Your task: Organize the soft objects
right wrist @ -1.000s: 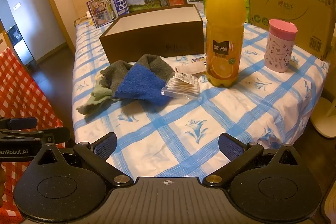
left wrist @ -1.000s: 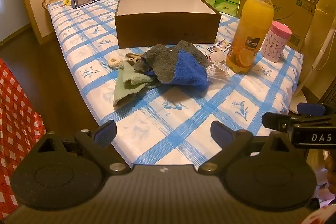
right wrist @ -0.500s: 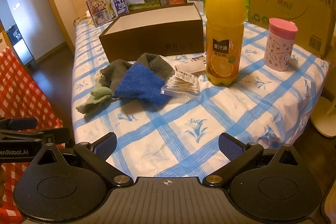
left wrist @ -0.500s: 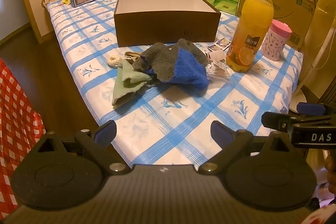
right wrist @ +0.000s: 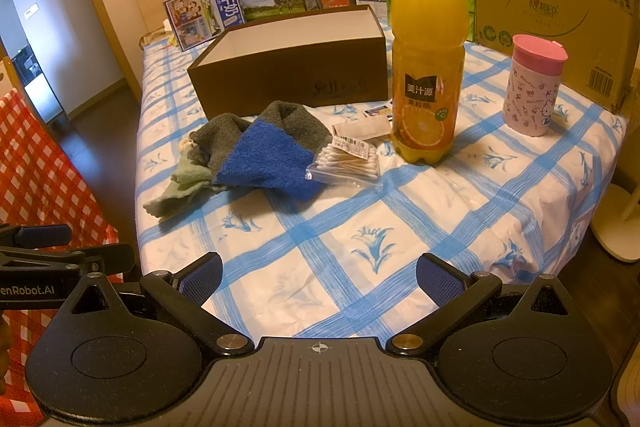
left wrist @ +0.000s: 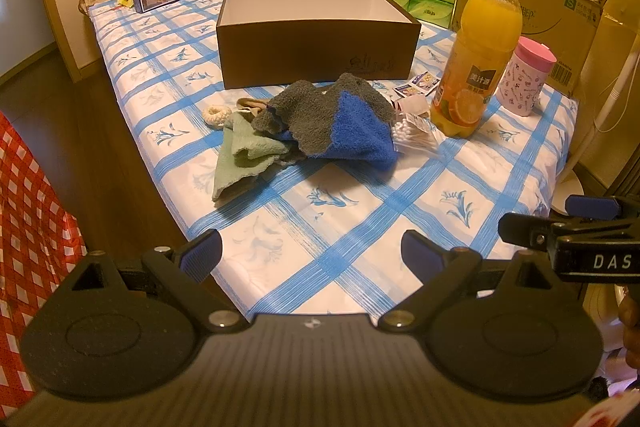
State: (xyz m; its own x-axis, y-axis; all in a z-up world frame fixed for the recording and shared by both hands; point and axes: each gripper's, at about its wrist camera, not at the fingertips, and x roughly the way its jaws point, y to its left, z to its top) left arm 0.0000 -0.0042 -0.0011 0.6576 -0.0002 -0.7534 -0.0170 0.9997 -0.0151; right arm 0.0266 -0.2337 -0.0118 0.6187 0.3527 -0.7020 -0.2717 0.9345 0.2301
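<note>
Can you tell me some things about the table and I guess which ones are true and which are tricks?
1. The brown box has socks inside. False: what shows of its inside is bare.
2. The blue and grey sock lies on the tablecloth in front of the box. True.
3. The orange juice bottle has tipped over. False: it stands upright.
4. The left tool and the right tool are both open and hold nothing. True.
5. The pink-lidded cup stands right of the bottle. True.

Left gripper (left wrist: 310, 253): black body showing round side discs, silver pivot screws, blue-padded fingers (left wrist: 200, 254). Right gripper (right wrist: 318, 279): wearing identical black casing, white crosshair mark, blue pads.
</note>
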